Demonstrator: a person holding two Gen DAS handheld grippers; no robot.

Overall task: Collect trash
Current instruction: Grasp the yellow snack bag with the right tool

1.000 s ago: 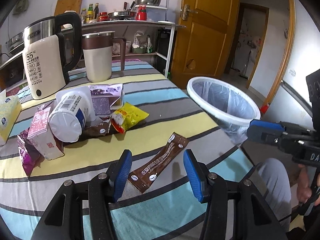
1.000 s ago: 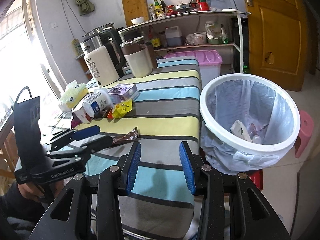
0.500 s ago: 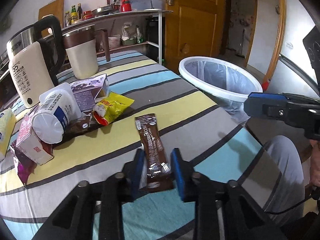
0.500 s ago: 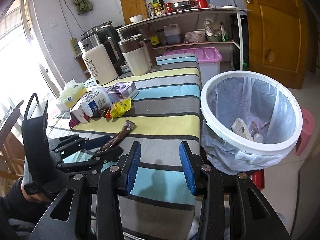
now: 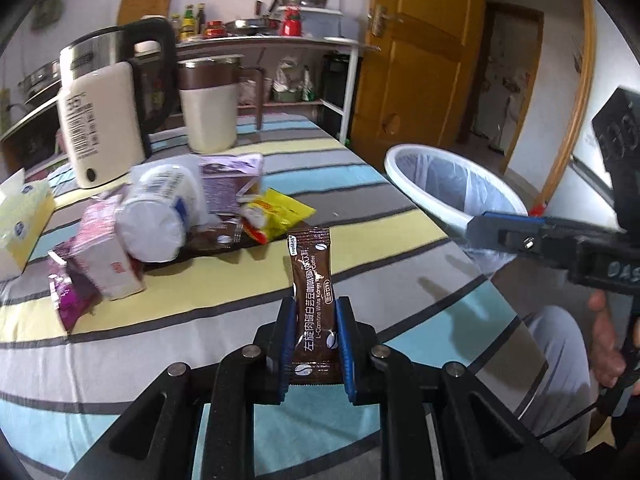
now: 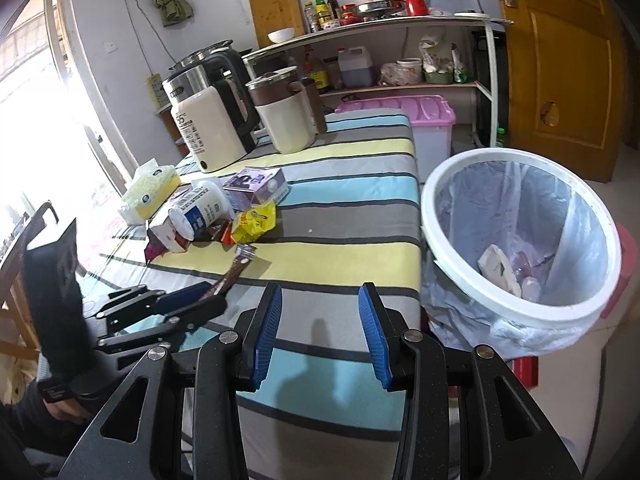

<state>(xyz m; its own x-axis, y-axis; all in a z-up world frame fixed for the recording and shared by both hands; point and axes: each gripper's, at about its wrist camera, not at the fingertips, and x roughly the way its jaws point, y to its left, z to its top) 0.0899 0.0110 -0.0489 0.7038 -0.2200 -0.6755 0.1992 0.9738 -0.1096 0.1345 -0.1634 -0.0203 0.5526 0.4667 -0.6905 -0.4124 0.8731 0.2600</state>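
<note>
Striped tablecloth [image 5: 400,248] below, left gripper [image 5: 316,344] clamps brown coffee sachet [image 5: 313,300]; right gripper [image 6: 320,336] gapes empty. Next, carry it over white lined bin [image 6: 436,208].

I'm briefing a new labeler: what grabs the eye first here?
The brown coffee sachet stands upright, pinched in the left gripper above the striped table. Beyond it lies a heap of wrappers; the white lined bin waits off the table's right edge.

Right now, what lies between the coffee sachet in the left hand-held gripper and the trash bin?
Only bare striped tablecloth up to the table edge separates the coffee sachet from the trash bin, as the right wrist view shows.
</note>
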